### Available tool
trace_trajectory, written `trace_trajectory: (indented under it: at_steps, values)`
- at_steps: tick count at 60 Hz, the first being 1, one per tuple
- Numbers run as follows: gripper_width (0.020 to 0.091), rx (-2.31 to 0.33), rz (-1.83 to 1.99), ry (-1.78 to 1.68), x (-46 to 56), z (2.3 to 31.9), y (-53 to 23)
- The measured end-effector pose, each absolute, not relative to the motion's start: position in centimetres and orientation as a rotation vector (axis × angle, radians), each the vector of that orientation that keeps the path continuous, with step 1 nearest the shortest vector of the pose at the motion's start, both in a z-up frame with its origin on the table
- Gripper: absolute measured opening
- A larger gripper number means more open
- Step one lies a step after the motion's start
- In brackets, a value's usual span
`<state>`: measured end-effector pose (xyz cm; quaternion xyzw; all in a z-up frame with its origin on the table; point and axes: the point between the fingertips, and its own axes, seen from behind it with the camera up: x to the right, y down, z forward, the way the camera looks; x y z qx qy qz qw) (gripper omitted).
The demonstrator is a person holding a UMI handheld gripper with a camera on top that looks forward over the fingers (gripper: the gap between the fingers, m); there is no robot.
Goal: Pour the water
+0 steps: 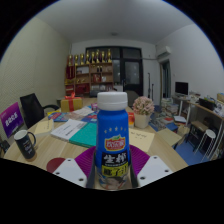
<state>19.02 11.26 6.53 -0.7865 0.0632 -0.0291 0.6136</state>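
Note:
A blue bottle [112,140] with a white cap and a yellow-and-white label stands upright between my fingers, filling the middle of the gripper view. My gripper [112,172] is shut on the bottle, with the purple pads [84,162] pressed against its lower body on both sides. The bottle looks lifted above the wooden table [45,150]. A dark mug [25,144] with a white inside stands on the table to the left, beyond the fingers.
Papers, a teal folder [85,134] and books lie on the table behind the bottle. A flower pot [143,108] stands to the right. A black chair [33,108], a shelf with trophies [90,72] and desks with monitors [182,90] lie farther back.

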Motion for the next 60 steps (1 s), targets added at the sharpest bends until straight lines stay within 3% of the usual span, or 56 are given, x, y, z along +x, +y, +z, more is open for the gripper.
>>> trace_trajectory:
  at_steps: [3,4,9,15,21,28,40,60]
  values:
    - [0.0506,-1.852,-0.072,0.147,19.0,6.4,11.3]
    - [0.0469,-1.865,-0.073,0.144,19.1,6.3,11.2]
    - [0.0469,-1.888,-0.130,0.109,18.4,7.8,11.0]
    - [0.0468,-1.888,-0.263,-0.012,16.3,11.6,11.1]
    - [0.0470,-1.842,-0.426,-0.188,12.7,17.3,10.7]
    - [0.0469,-1.778,-0.770,-0.483,7.4,20.6,10.9]
    - [0.0465,-1.564,-1.399,-1.113,1.8,19.1,12.9]
    - [0.0469,-1.295,-1.795,-1.703,-1.1,17.6,14.7]
